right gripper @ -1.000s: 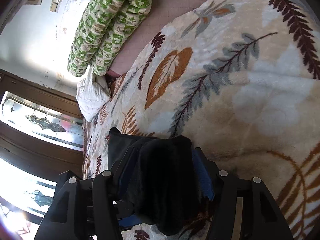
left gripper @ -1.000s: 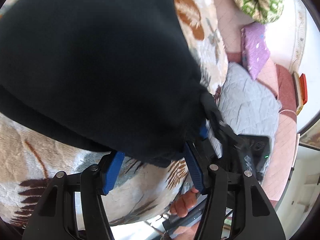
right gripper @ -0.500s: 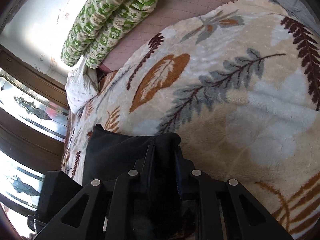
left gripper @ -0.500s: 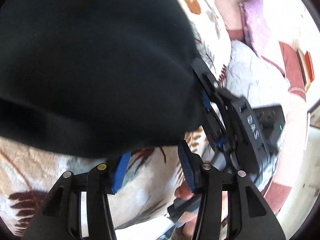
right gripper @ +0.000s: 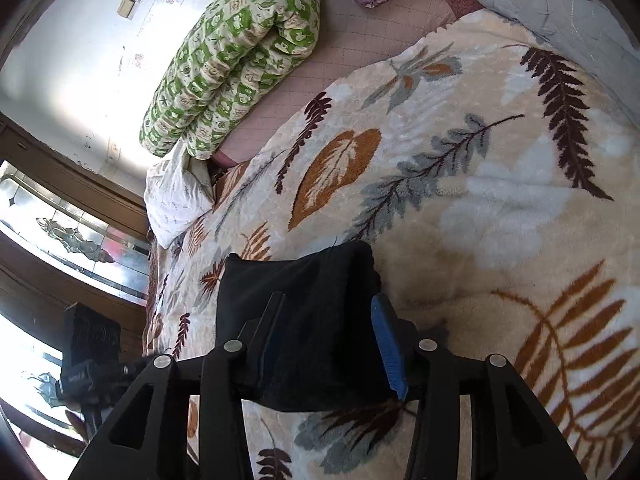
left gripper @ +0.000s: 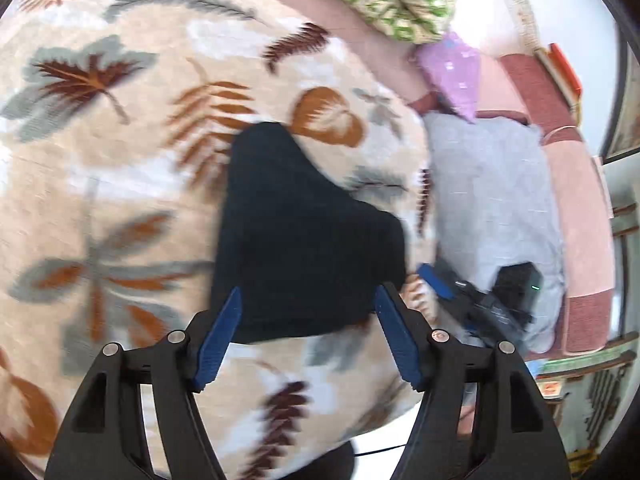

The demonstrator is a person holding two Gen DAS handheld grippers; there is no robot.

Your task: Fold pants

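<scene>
The black pants (left gripper: 296, 236) lie folded in a compact pile on the leaf-patterned blanket (left gripper: 120, 152). My left gripper (left gripper: 308, 316) is open, its blue pads on either side of the pile's near edge, above it. In the right wrist view the pants (right gripper: 320, 320) lie between the open jaws of my right gripper (right gripper: 328, 328); the fabric sits slack between the blue pads, not pinched. The right gripper also shows in the left wrist view (left gripper: 436, 284), at the pile's right side.
A green patterned quilt (right gripper: 240, 52) lies rolled at the head of the bed. A purple pillow (left gripper: 452, 72) and a grey quilted cover (left gripper: 492, 184) lie to the right. A white cloth (right gripper: 176, 196) sits by the wooden window frame (right gripper: 60, 184).
Both grippers have let go of the pants. The left gripper has pulled back and up, so the pile now looks small and lies flat. The right jaws have opened.
</scene>
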